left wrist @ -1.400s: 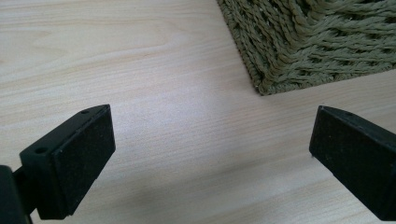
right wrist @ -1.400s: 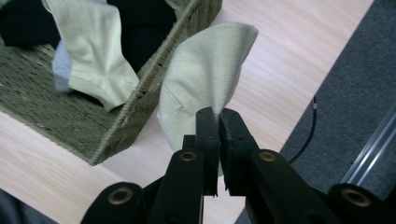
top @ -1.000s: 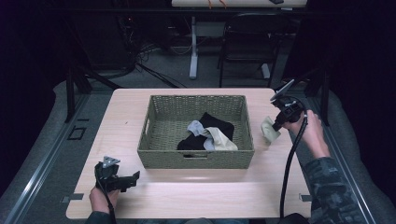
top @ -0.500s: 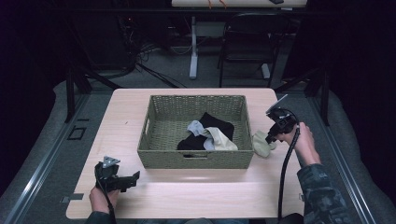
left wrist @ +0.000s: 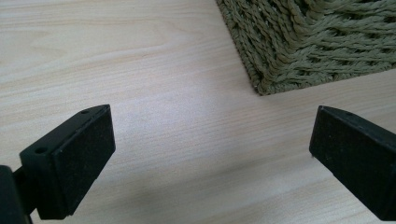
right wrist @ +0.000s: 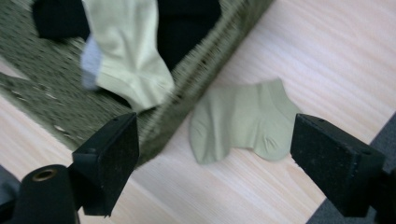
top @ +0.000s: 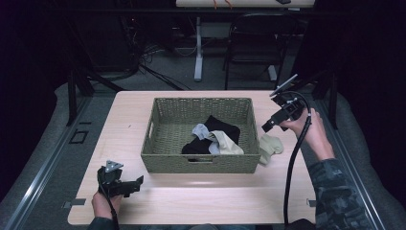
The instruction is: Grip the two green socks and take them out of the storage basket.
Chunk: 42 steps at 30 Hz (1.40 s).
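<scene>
A pale green sock point(top: 271, 145) lies flat on the table against the right side of the woven basket point(top: 201, 101). My right gripper point(top: 267, 126) hovers just above and behind it. Its jaws have just been opening and stand wide with nothing between them. In the right gripper view the sock point(right wrist: 243, 119) lies on the wood below the gripper point(right wrist: 215, 158). Black point(top: 223, 127), grey-blue point(top: 198, 130) and beige point(top: 228, 143) socks are in the basket. My left gripper point(top: 138, 184) rests open at the front left, and its view shows the gripper point(left wrist: 210, 154) aimed at the basket's corner point(left wrist: 308, 42).
The table's right edge point(top: 313, 158) is close to the dropped sock, with grey floor beyond it. Bare wood runs along the front point(top: 206, 201) and to the left of the basket. A chair and a desk leg stand behind the table.
The right gripper brought the pale green sock down beside the basket, let go of it and rose with its jaws apart. The left gripper stayed still.
</scene>
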Each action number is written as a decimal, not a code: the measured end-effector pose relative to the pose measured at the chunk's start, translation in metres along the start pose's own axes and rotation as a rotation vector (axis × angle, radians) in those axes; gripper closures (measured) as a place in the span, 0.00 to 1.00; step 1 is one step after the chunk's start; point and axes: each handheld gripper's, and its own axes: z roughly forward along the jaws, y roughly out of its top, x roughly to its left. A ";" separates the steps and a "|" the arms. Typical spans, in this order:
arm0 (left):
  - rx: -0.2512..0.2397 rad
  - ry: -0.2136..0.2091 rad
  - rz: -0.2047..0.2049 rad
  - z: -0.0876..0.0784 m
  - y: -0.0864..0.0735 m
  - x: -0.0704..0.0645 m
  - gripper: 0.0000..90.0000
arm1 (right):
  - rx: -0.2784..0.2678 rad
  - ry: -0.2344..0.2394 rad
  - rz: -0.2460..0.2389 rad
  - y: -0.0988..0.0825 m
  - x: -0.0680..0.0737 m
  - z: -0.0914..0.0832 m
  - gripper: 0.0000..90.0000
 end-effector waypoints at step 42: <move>-0.007 -0.013 -0.004 0.000 0.000 0.001 0.00 | -0.011 0.077 -0.194 0.082 0.094 0.054 0.05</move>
